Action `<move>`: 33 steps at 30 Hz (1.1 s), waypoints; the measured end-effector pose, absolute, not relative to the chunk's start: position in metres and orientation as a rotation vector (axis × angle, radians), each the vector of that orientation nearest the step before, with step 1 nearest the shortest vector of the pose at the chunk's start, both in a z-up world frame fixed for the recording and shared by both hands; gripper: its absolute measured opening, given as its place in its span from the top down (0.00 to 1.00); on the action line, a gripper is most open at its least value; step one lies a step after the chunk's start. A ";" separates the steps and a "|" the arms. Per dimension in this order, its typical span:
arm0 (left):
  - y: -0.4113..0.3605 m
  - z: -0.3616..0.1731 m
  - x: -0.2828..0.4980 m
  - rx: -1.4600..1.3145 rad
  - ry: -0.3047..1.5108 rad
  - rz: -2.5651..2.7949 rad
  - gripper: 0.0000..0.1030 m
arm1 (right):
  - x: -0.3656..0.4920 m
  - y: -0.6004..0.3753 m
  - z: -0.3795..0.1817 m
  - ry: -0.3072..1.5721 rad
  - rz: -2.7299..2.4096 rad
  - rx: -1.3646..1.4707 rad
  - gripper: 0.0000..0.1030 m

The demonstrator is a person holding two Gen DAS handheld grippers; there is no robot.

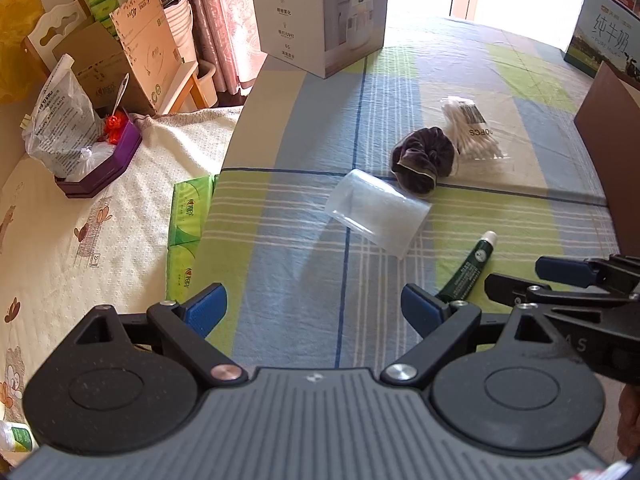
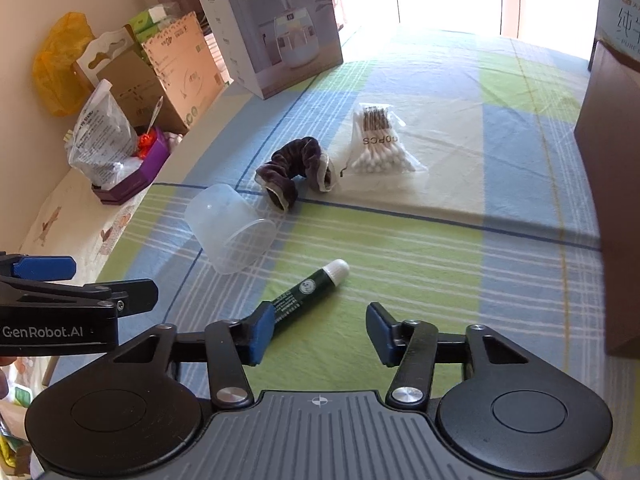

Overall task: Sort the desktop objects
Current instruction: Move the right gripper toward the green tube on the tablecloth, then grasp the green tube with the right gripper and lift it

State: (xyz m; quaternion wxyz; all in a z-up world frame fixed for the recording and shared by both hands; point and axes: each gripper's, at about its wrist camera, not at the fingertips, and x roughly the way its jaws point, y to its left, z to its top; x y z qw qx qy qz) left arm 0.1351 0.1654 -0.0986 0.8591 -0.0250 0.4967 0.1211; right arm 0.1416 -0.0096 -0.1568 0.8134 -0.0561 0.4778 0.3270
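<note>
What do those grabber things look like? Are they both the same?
Yes, they match. The left gripper and the right gripper are both black, with thin arms joined by silver pins, two round black discs and a ribbed grey base. Their fingers wear blue pads. White letters on the side of the left one say GenRobot.AI.

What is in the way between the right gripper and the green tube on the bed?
Nothing visible. The green tube lies on the striped cloth just ahead of the right gripper, its lower end beside the left finger's blue pad. The clear cup lies off to the side, clear of that path.
</note>
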 end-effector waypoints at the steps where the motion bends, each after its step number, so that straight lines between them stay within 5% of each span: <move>1: 0.167 -0.100 0.137 -0.052 1.045 0.255 0.11 | 0.142 -0.007 -0.159 1.022 0.694 -0.119 0.56; 9: 0.176 -0.107 0.149 -0.063 1.063 0.262 0.11 | 0.149 0.008 -0.167 0.993 0.682 -0.142 0.61; 14: 0.177 -0.108 0.156 -0.070 1.066 0.252 0.11 | 0.156 0.003 -0.169 0.972 0.662 -0.204 0.84; 33: 0.167 -0.122 0.226 -0.201 1.052 0.234 0.10 | 0.192 -0.051 -0.169 0.948 0.545 -0.204 0.86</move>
